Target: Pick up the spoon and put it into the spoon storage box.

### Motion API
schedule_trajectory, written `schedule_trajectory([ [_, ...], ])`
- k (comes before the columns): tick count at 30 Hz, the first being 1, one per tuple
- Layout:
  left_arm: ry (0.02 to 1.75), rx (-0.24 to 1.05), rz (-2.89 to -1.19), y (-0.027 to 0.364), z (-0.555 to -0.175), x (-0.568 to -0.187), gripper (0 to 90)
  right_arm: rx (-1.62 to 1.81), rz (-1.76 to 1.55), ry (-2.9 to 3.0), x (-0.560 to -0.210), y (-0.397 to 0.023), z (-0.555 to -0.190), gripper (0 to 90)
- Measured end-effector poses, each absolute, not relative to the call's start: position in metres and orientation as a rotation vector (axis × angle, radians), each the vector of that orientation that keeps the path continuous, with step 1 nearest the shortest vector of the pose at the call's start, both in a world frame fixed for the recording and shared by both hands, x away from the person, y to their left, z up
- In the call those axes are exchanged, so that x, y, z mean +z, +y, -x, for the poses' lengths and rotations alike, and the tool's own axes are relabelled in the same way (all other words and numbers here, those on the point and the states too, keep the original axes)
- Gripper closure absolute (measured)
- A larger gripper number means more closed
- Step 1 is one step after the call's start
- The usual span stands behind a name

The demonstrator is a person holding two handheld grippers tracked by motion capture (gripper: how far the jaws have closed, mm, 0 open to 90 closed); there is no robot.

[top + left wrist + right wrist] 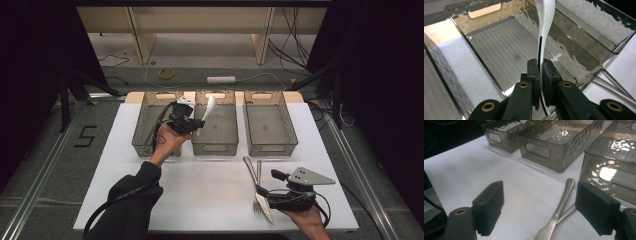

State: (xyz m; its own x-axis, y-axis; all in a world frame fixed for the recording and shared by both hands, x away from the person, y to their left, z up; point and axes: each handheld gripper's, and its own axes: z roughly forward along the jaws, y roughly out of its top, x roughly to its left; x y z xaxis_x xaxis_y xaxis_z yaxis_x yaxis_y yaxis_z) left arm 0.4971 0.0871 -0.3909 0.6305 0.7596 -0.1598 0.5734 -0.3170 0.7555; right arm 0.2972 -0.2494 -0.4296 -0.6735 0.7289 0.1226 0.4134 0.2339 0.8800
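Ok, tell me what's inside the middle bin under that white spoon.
The middle bin looks empty: its ribbed floor shows bare beneath the white spoon, which the left tongs hold clamped above it. The tongs themselves cover the bin's near edge in the left gripper view.

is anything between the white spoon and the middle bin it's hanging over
Nothing visible. The left gripper holds the white spoon right above the middle bin, whose ribbed floor lies bare beneath it.

3 bins (pixel 264 125), 1 white spoon (pixel 209 107), 2 metal utensils (pixel 256 175)
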Motion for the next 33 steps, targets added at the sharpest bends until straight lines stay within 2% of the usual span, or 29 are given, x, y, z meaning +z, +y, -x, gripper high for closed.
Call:
schedule_trajectory([
  [33, 1.175, 0.256, -2.052, 0.075, -0.523, -0.414, 84.4, 1.421, -1.061, 2.201, -0.43, -0.25, -0.298, 24.1],
])
